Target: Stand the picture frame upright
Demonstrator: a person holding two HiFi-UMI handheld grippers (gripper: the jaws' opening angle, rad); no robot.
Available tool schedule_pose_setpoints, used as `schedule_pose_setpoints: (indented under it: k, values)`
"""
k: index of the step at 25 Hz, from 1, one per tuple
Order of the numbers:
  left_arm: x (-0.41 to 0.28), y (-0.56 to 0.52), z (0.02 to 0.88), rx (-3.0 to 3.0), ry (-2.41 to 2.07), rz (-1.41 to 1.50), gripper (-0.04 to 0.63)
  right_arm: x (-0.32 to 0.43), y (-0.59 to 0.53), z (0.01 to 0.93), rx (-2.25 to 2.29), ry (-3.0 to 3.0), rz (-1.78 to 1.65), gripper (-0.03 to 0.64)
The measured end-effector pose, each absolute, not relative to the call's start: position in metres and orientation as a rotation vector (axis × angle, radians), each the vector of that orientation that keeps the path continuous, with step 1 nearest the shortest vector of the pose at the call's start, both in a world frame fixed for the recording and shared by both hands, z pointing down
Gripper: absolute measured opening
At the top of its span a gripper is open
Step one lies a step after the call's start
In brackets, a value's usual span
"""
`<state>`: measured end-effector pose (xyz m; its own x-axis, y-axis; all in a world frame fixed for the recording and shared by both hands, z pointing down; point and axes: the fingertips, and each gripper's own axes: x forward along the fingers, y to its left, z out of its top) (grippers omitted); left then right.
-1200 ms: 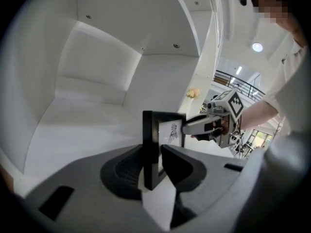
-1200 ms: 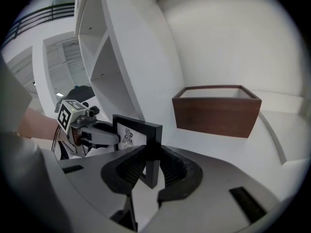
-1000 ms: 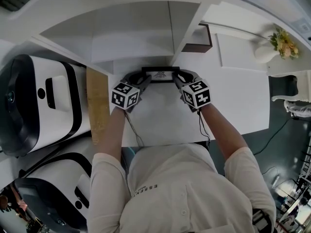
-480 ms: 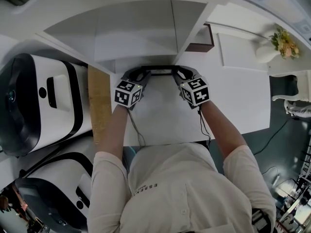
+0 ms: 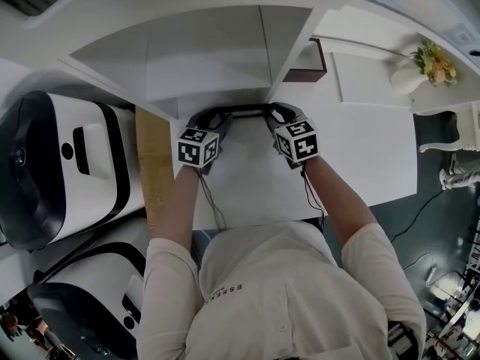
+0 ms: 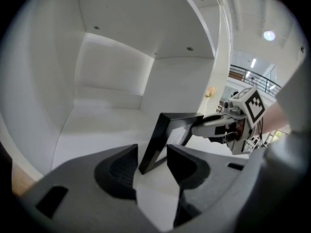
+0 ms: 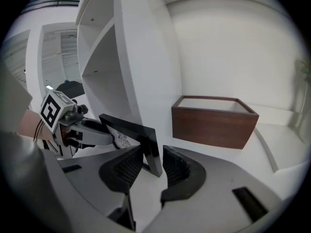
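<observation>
The black picture frame [image 5: 244,109] stands upright on the white shelf floor, so the head view shows only its thin top edge. My left gripper [image 6: 151,164] straddles the frame's [image 6: 155,140] left side; its jaws have just been opening, and a gap shows on either side of the frame. My right gripper [image 7: 151,166] straddles the frame's [image 7: 148,147] right side the same way; its jaws have also just been opening, and the pads stand off the edge. Each gripper shows in the other's view, at the far end of the frame.
A brown wooden box [image 7: 214,123] sits in the shelf compartment to the right, past a white divider panel [image 7: 146,57]. The white cubby wall [image 6: 112,72] rises behind the frame. A vase of flowers [image 5: 427,66] stands at far right. White machines [image 5: 60,163] and a wooden board [image 5: 154,163] are at left.
The frame has tipped from leaning back, with its picture face showing, to upright and edge-on. Both grippers have stayed at its two ends, shifting only slightly.
</observation>
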<state>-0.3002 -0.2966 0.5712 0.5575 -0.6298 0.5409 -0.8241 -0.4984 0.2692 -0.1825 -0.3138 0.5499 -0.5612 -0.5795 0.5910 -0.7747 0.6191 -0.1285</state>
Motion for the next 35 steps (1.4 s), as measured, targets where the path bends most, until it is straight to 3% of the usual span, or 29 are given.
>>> schedule_pose_setpoints:
  k: [5,9,18,21,24,28,35]
  values:
    - [-0.307,-0.292,0.576,2.254,-1.180,0.546,0.181,-0.179,-0.310,0.549,1.106,-2.336,0.546,0.132]
    - [-0.307,-0.285,0.569,2.254,-1.177,0.495,0.239,-0.174,-0.304,0.547,1.142,-2.322,0.523,0.154]
    - [-0.303,-0.248,0.519,2.321,-1.263,0.389,0.242,-0.168,-0.269,0.512,1.169,-2.412,0.518,0.161]
    - [-0.290,-0.229,0.501,2.398,-1.229,0.412,0.239,-0.166,-0.258,0.486,1.187,-2.478,0.464,0.109]
    - [-0.278,-0.212,0.480,2.486,-1.226,0.423,0.196,-0.164,-0.246,0.465,1.184,-2.527,0.373,0.034]
    - [-0.275,-0.195,0.443,2.585,-1.322,0.371,0.008,-0.165,-0.226,0.432,1.147,-2.614,0.246,0.020]
    - [-0.279,-0.167,0.400,2.675,-1.382,0.240,0.002,-0.162,-0.199,0.399,1.106,-2.701,0.119,0.016]
